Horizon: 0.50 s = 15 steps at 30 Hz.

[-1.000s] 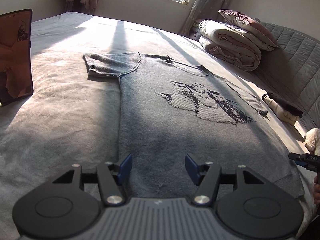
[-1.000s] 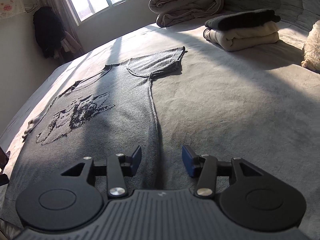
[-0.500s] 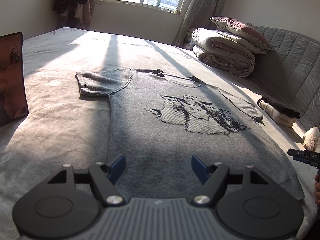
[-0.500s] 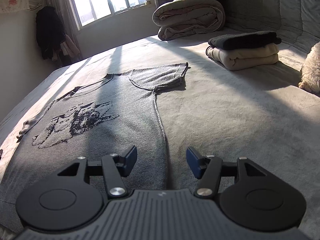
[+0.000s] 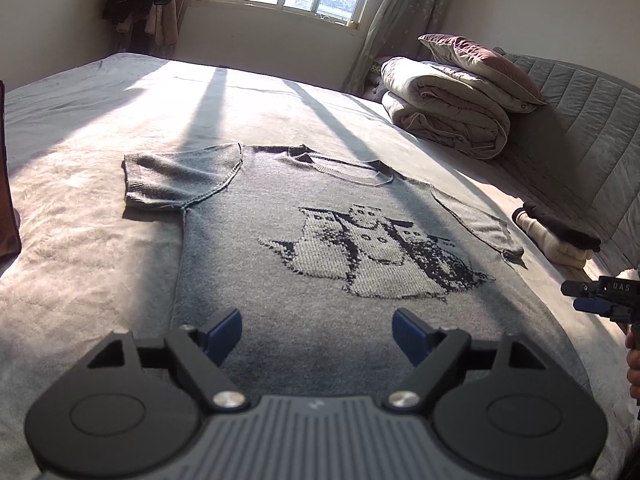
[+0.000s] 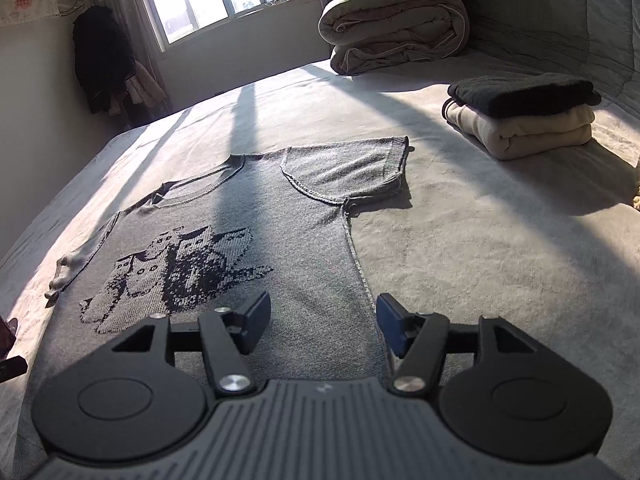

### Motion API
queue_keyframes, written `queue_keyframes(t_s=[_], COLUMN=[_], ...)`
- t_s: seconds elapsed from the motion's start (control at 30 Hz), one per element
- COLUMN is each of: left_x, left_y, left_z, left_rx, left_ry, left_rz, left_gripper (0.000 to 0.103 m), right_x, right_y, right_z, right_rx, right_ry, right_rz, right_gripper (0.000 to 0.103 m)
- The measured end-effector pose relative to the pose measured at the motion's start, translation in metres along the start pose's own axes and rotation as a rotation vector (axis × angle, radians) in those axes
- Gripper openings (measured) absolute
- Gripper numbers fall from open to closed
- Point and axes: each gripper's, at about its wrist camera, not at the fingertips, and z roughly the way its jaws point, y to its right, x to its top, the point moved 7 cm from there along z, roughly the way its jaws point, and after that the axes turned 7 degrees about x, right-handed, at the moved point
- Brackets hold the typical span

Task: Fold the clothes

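A grey knitted short-sleeved sweater (image 5: 320, 264) with a dark pixel picture on its chest lies flat and spread out on the bed, collar toward the window. My left gripper (image 5: 317, 334) is open and empty, held above the sweater's lower left part. My right gripper (image 6: 323, 322) is open and empty, above the sweater (image 6: 280, 232) near its right side seam. The right gripper's tip (image 5: 600, 300) also shows at the right edge of the left wrist view.
The bed (image 6: 500, 240) has a light grey cover. A stack of folded clothes (image 6: 524, 112), black on cream, lies at the right. A rolled quilt and pillow (image 5: 452, 96) sit by the padded headboard. A brown object (image 5: 8, 184) stands at the left edge.
Both grippers have lifted and moved forward over the sweater. Their jaws have opened wider. The sweater has not moved.
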Motion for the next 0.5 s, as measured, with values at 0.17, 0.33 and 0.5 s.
queue_keyframes(t_s=[0.17,0.33,0.5], left_x=[0.011,0.021,0.027], left_y=[0.013,0.026,0.038], left_z=[0.022,0.045,0.065], left_rx=[-0.017,-0.027,-0.006], left_ry=[-0.027,-0.050,-0.060], left_rz=[-0.071,-0.137,-0.098], left_gripper=[0.084,0.084,0.084], right_x=[0.019,0.028,0.036], right_y=[0.012,0.031,0.052], right_z=[0.025,0.055,0.087], right_rx=[-0.010,0.004,0.006], right_ry=[-0.011,-0.022,-0.032], right_rz=[0.068,0.184,0.287], right_gripper=[0.064,0.064,0.064])
